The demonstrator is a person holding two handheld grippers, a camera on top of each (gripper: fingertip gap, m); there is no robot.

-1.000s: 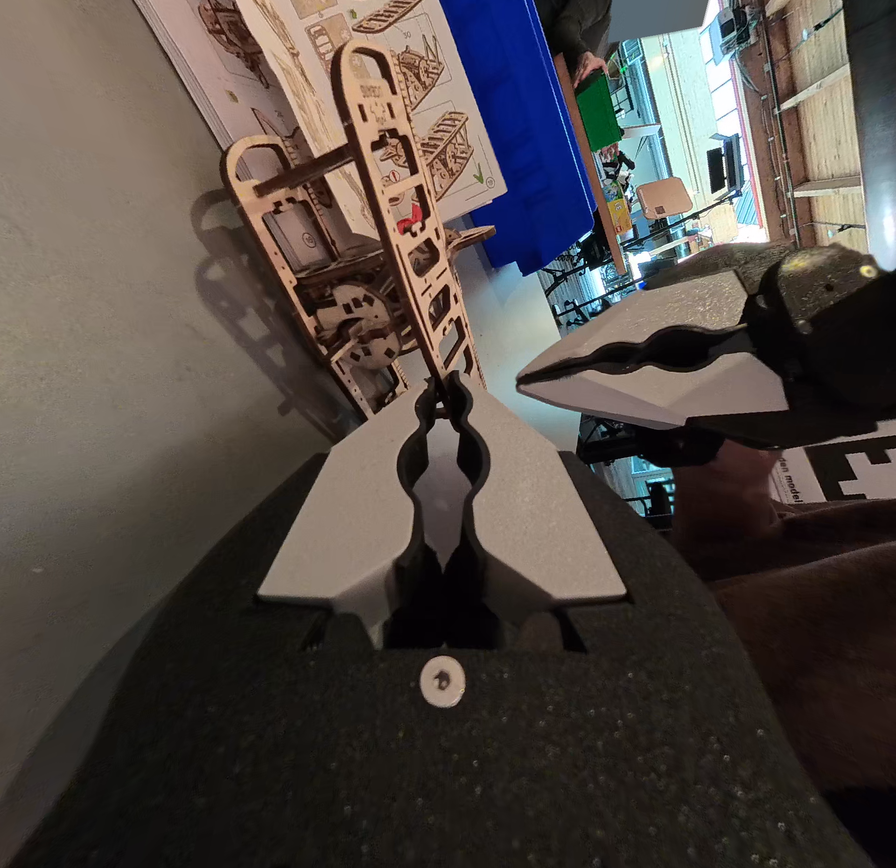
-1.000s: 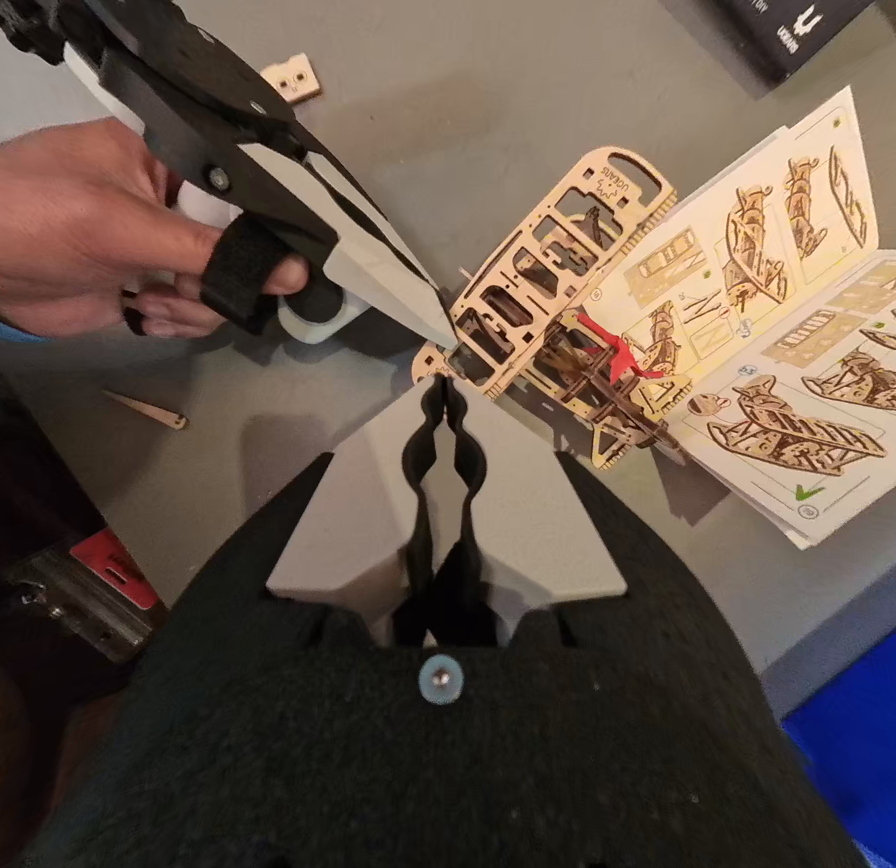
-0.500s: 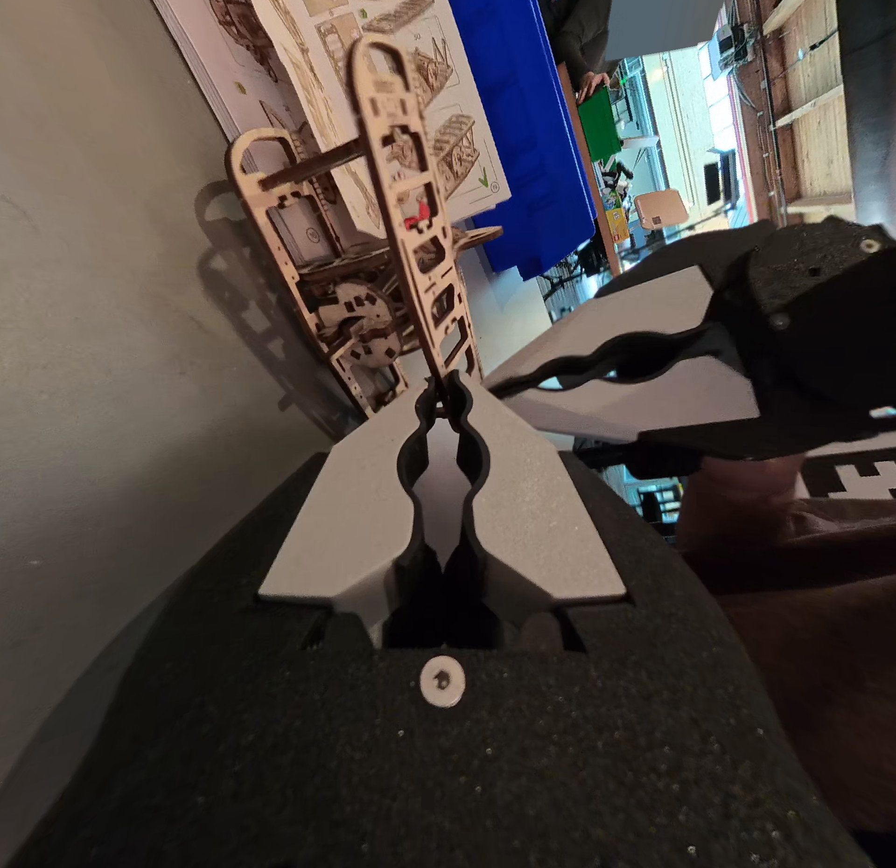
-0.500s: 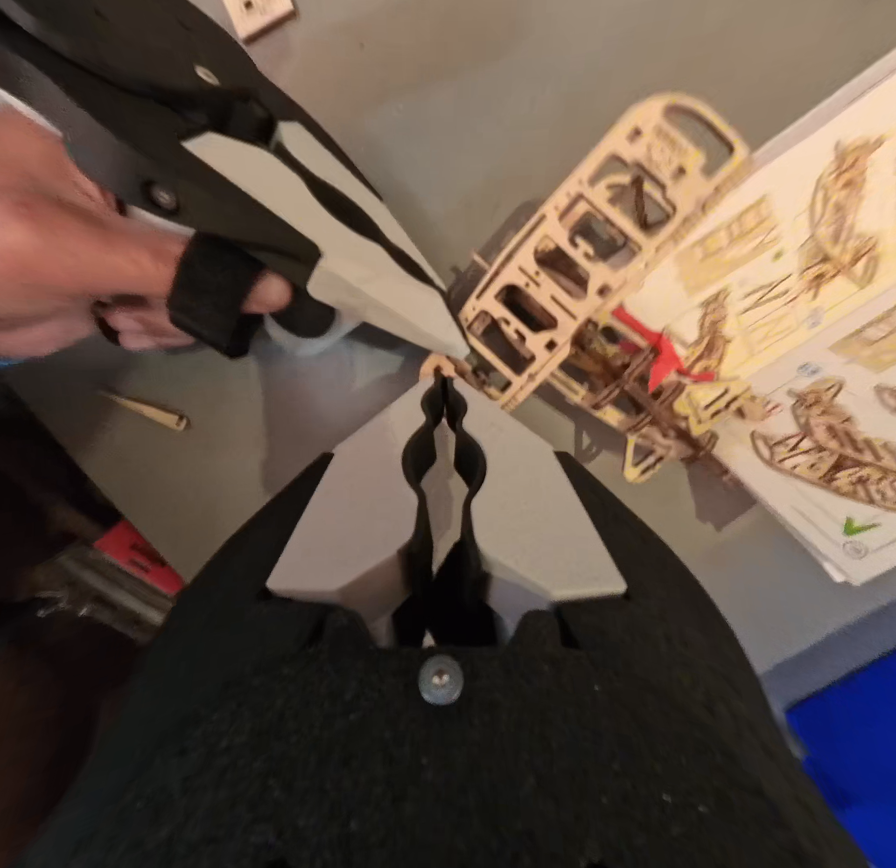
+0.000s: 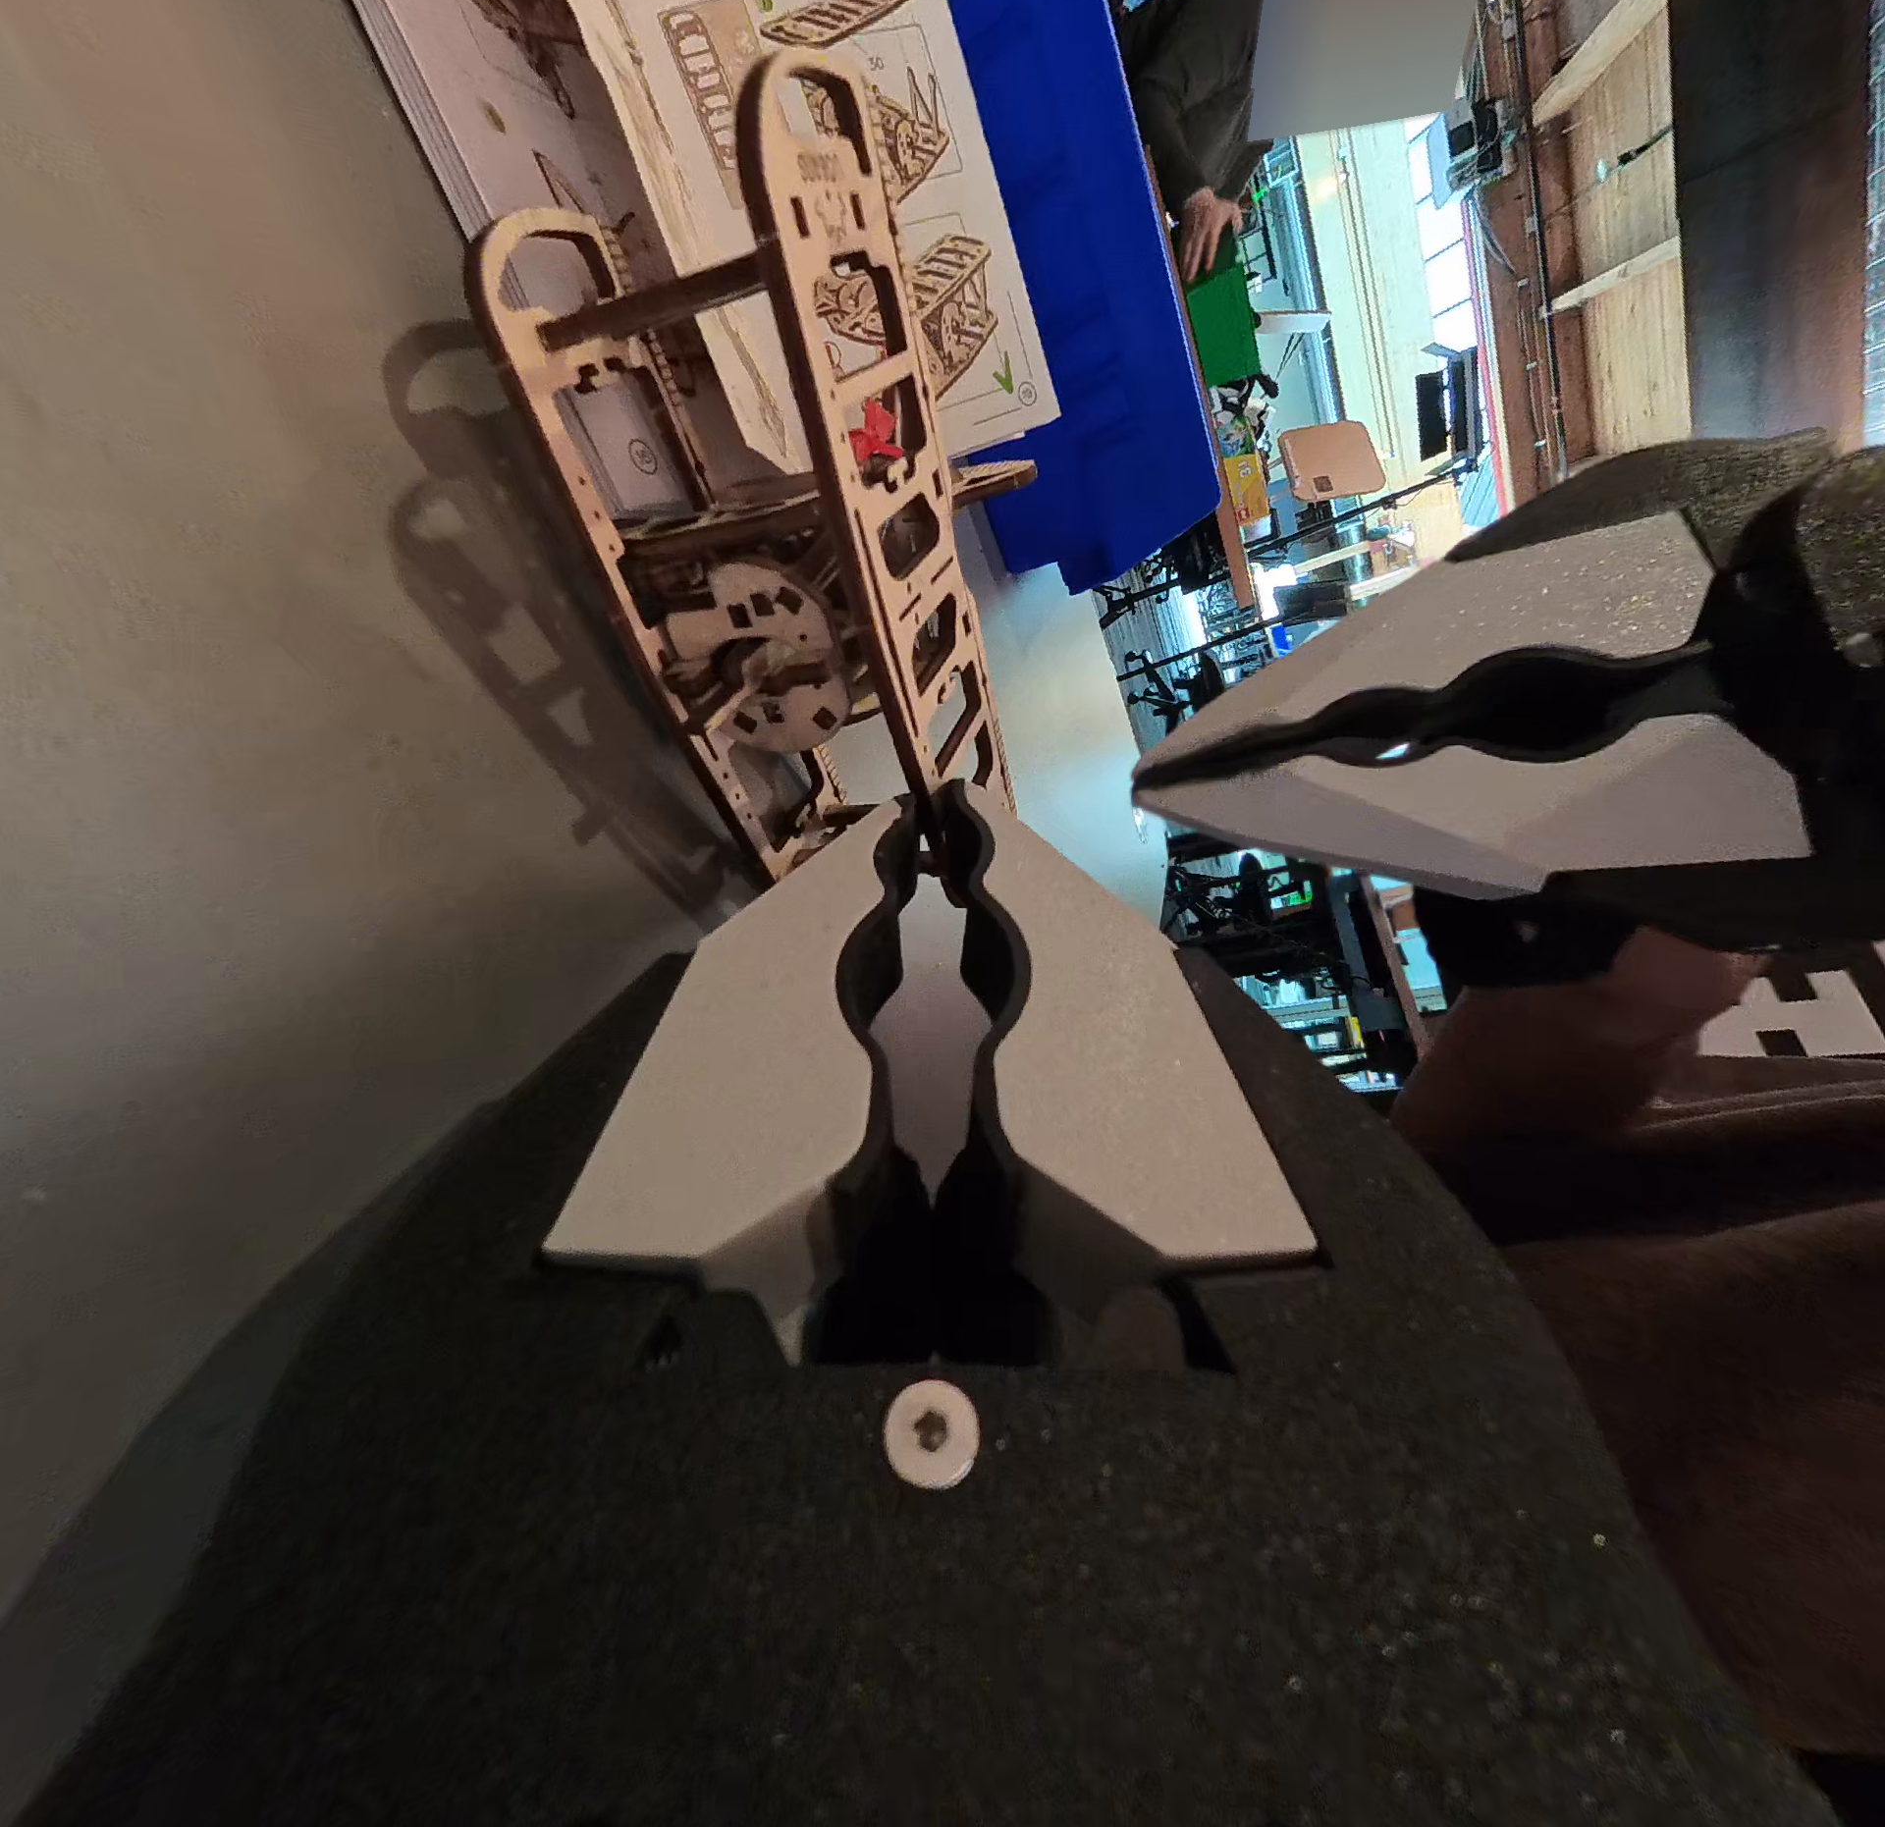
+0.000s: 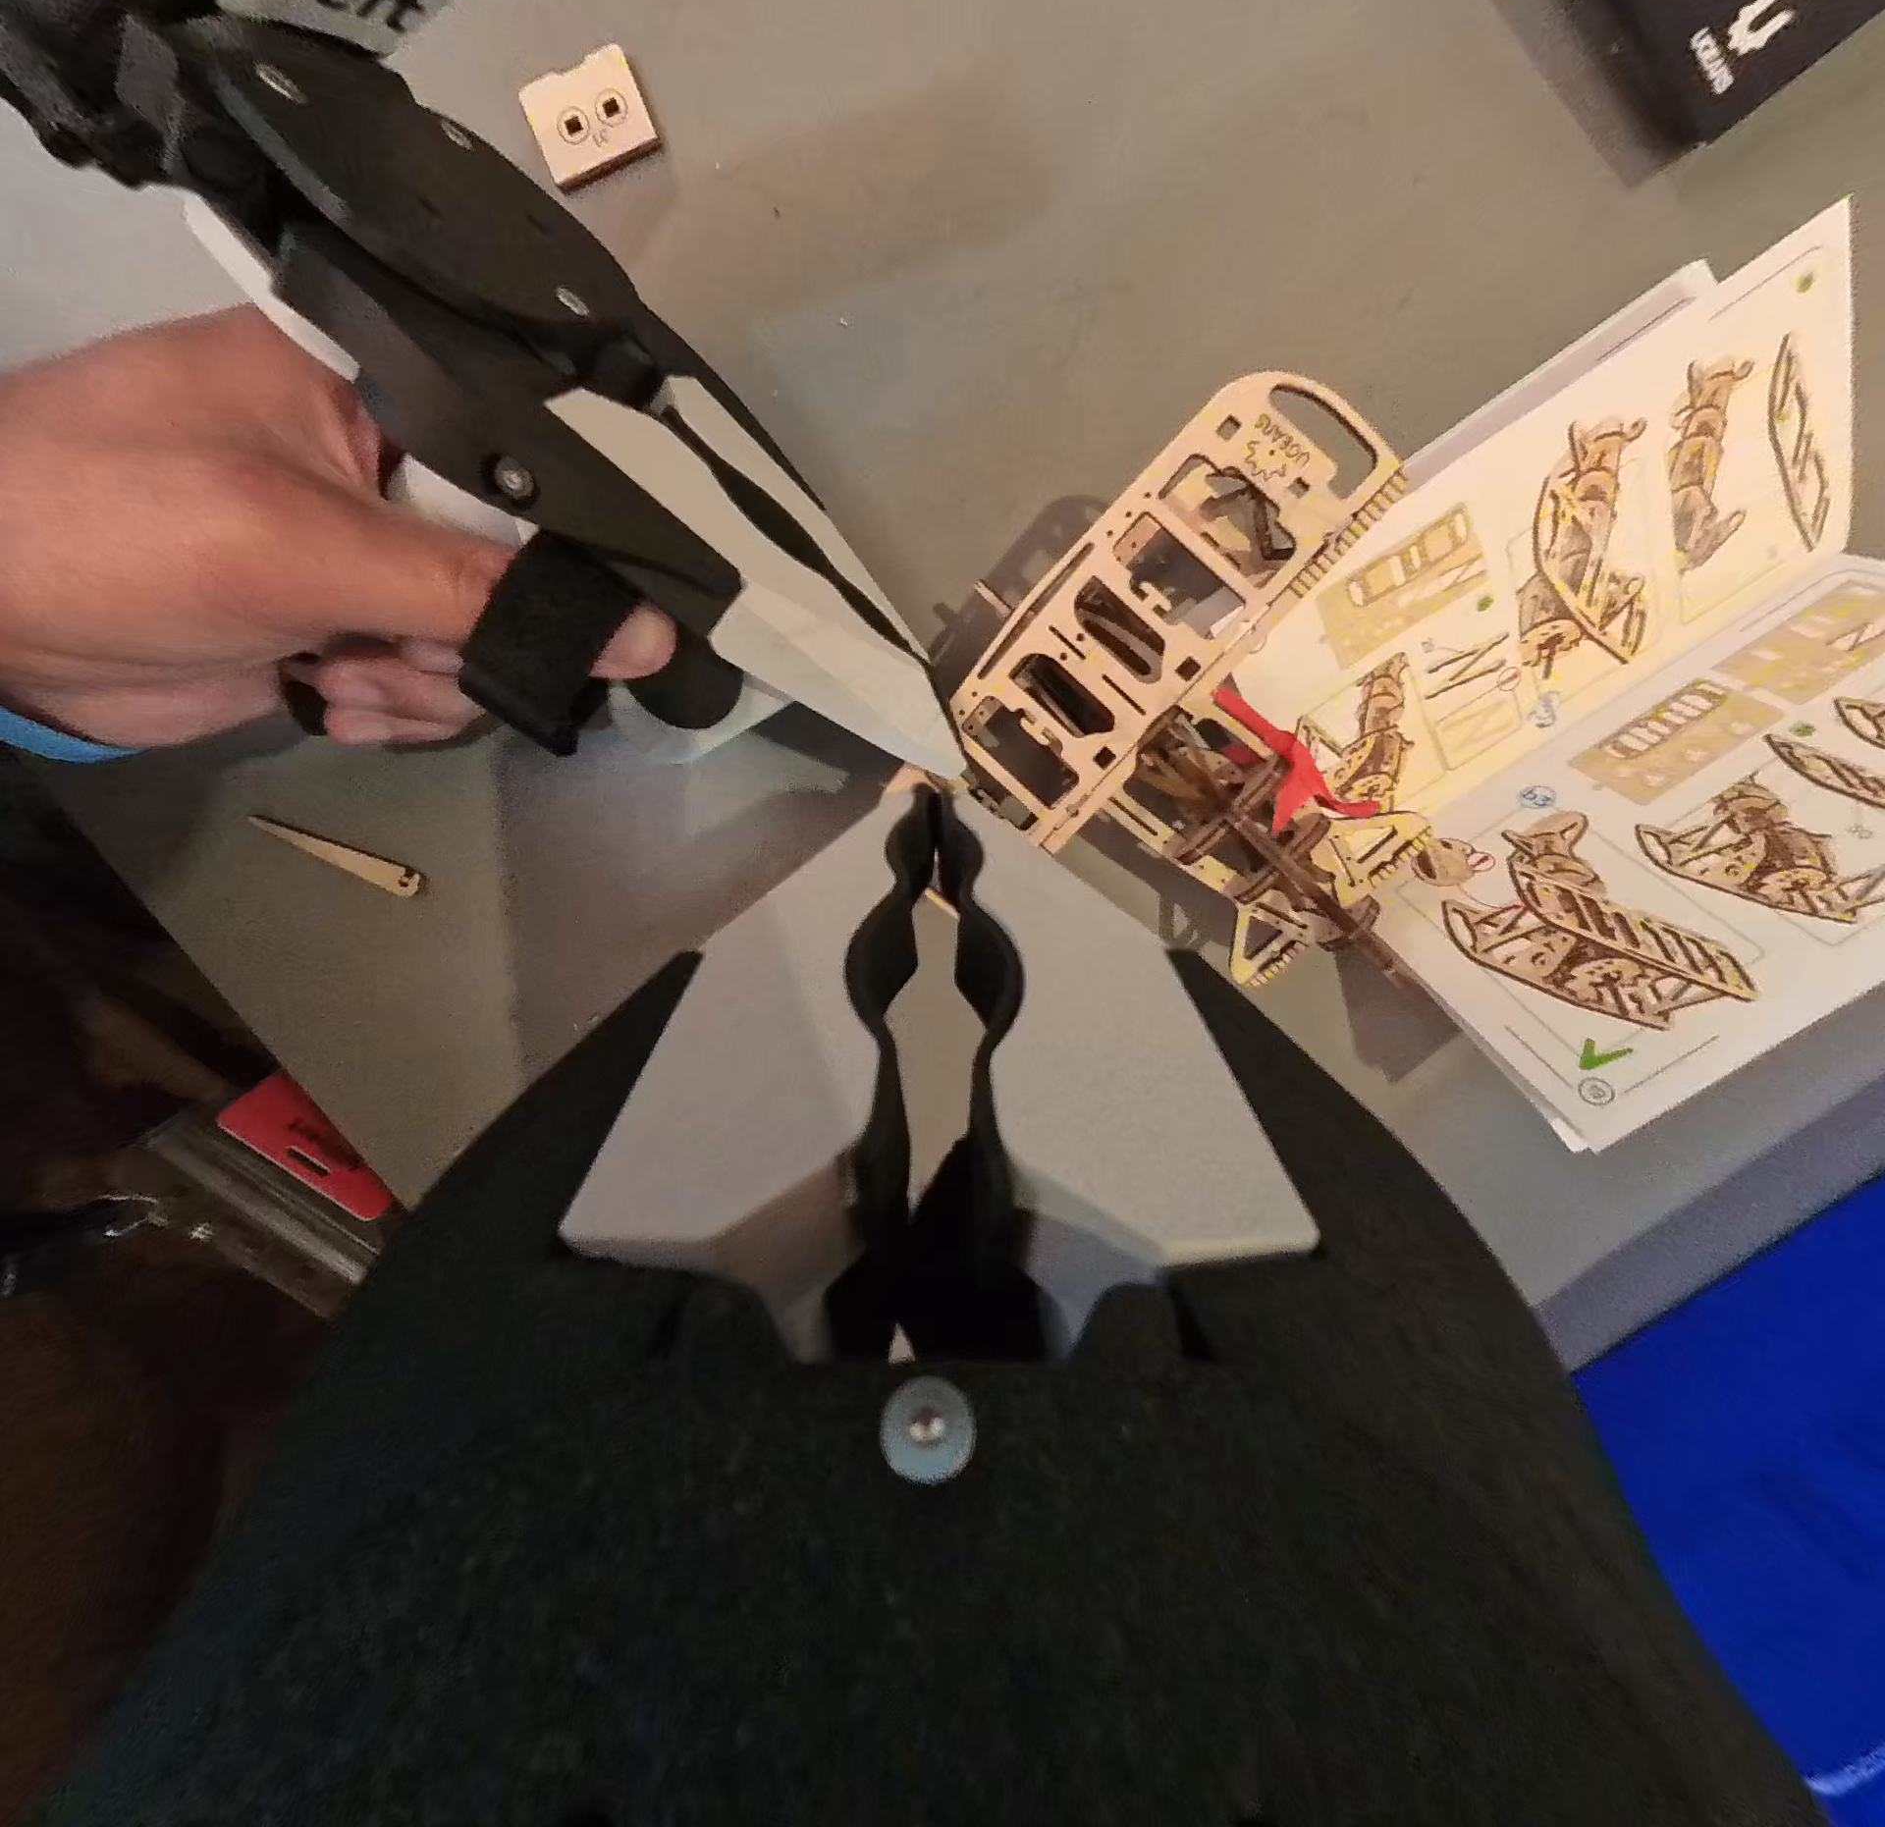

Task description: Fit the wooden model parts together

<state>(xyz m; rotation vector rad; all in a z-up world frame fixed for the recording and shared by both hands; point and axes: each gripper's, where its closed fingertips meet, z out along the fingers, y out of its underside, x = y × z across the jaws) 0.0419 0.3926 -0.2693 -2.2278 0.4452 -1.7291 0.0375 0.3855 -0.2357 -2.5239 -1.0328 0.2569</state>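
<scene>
The wooden model (image 5: pixel 775 646) is two slotted side plates joined by rods, with gears and a red part inside. It stands tilted on the grey table, also in the right wrist view (image 6: pixel 1142 646). My left gripper (image 5: pixel 928 824) is shut on the near corner of one side plate; it shows in the right wrist view (image 6: pixel 944 758), held by a hand (image 6: pixel 204 534). My right gripper (image 6: pixel 930 809) is shut, its tips just below that corner and next to the left tips. A thin pale sliver shows between its fingers; I cannot tell if it is held. It also shows in the left wrist view (image 5: pixel 1148 789).
An open instruction booklet (image 6: pixel 1632 758) lies under and right of the model. A small square wooden piece (image 6: pixel 589 115) and a thin wooden wedge (image 6: pixel 337 855) lie on the table to the left. A black box (image 6: pixel 1714 34) sits at the far right. A blue surface (image 6: pixel 1754 1472) lies past the table edge. My two grippers' fingertips are within a few centimetres of each other.
My right gripper moved in close to the left gripper's tips, then drew back a little to the right. My left gripper kept its hold, and the model has tilted slightly.
</scene>
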